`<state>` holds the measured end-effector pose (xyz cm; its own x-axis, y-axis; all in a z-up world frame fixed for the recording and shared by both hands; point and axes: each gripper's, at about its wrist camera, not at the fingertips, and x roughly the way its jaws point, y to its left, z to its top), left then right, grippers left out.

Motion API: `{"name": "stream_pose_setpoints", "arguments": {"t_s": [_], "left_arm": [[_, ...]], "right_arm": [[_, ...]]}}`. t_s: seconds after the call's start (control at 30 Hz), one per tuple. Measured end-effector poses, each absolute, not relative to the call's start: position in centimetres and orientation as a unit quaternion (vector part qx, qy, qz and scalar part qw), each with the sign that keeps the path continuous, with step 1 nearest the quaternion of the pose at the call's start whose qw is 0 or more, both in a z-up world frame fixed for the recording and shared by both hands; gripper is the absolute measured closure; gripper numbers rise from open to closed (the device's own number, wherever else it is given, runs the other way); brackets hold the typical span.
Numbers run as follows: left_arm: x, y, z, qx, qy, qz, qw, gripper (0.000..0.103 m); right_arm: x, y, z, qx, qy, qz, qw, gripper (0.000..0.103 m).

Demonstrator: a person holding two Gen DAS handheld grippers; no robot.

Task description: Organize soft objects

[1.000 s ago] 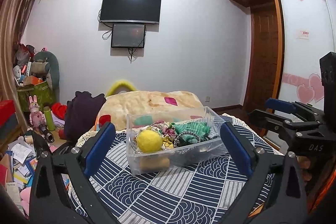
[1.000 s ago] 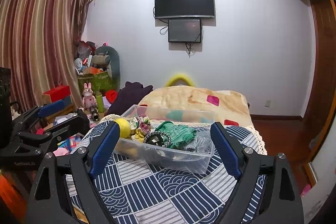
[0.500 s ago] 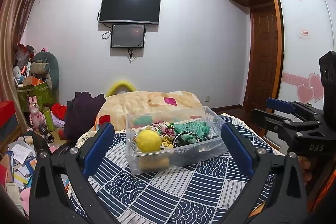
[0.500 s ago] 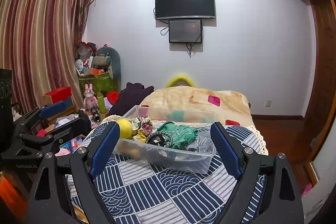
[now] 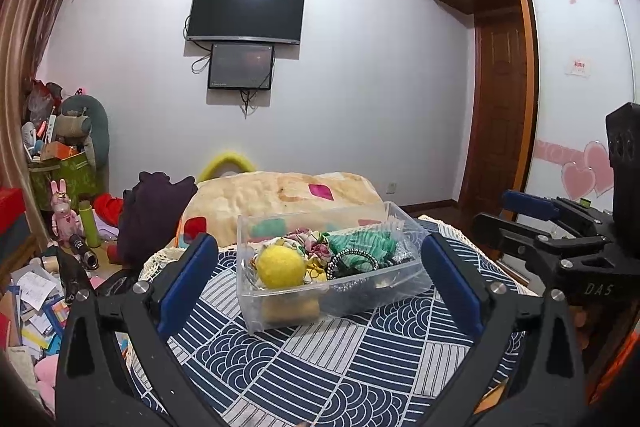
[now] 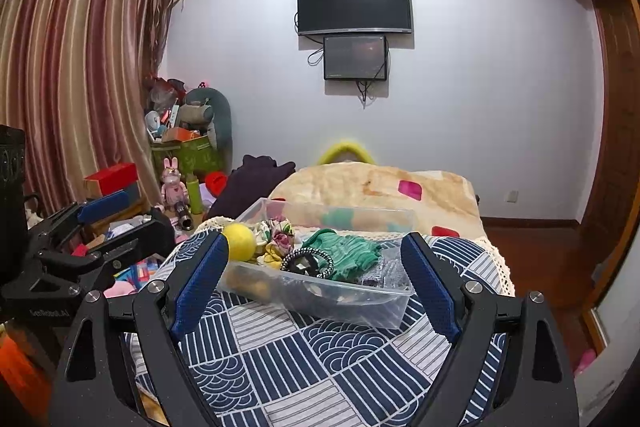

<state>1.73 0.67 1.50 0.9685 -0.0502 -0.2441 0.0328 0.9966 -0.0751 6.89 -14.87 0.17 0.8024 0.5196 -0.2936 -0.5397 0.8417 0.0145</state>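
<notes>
A clear plastic bin (image 5: 360,301) (image 6: 352,301) stands on a table with a navy and white patterned cloth (image 5: 320,359) (image 6: 304,355). In it lie a yellow ball (image 5: 280,265) (image 6: 240,241), a floral scrunchie (image 5: 314,247) (image 6: 278,233), a green cloth (image 5: 364,243) (image 6: 348,251) and a black-and-white hair band (image 5: 352,259) (image 6: 308,261). My left gripper (image 5: 320,283) is open and empty, short of the bin. My right gripper (image 6: 316,279) is open and empty, also short of the bin. Each gripper shows at the edge of the other's view.
Behind the table is a bed with a beige blanket (image 5: 280,195) and a dark garment (image 5: 152,211). Toys, boxes and papers clutter the floor at the left (image 5: 36,291). A wooden door (image 5: 500,107) and wardrobe stand at the right.
Both grippers have drifted very slightly; the bin and its contents have not moved. Both jaws stay open.
</notes>
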Motion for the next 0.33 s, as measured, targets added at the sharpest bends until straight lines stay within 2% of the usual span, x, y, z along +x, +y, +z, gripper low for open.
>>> {"name": "stream_pose_setpoints", "arguments": {"t_s": [0.33], "left_arm": [[1.89,0.52,1.45,-0.037,0.129,-0.029,0.991,0.0]], "right_arm": [[6.88,-14.92,0.23,-0.032,0.144,0.278,0.949,0.016]]}}
